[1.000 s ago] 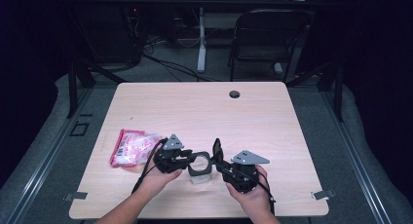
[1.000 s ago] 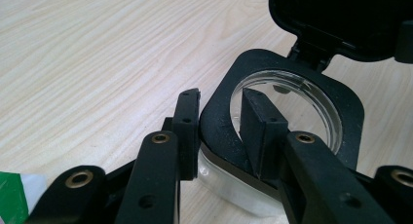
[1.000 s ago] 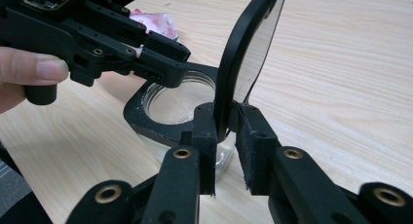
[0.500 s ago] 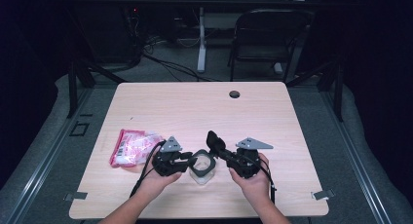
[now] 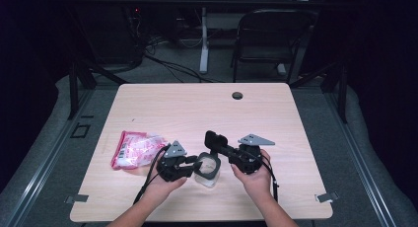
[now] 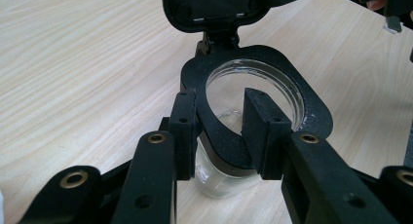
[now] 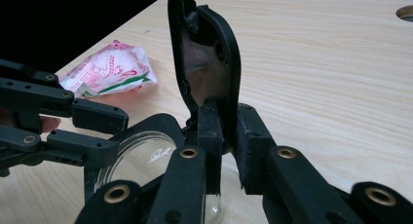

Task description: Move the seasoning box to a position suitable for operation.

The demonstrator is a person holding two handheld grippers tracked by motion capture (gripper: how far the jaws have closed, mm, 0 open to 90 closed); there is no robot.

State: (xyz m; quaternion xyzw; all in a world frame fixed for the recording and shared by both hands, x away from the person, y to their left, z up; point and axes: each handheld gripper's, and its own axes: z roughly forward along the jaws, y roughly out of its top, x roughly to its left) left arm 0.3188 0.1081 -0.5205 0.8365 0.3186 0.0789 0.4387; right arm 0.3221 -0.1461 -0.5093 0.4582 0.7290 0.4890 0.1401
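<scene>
A clear jar with a black rim stands on the table near the front edge. Its hinged black lid is swung up and back, so the mouth is uncovered. My left gripper comes in from the left, shut on the near rim with one jaw outside and one inside the mouth. My right gripper comes from the right, shut on the lower part of the lid. Its jaws have just been opening slightly, with the lid still between them.
A pink and white snack bag lies on the table left of my left hand. A round cable hole sits near the far edge. A dark chair stands beyond the table. Bare wood stretches right and behind the jar.
My right hand has shifted a little away from the person with the lid, which has swung farther up and back from the jar's mouth. The left hand and jar have stayed put.
</scene>
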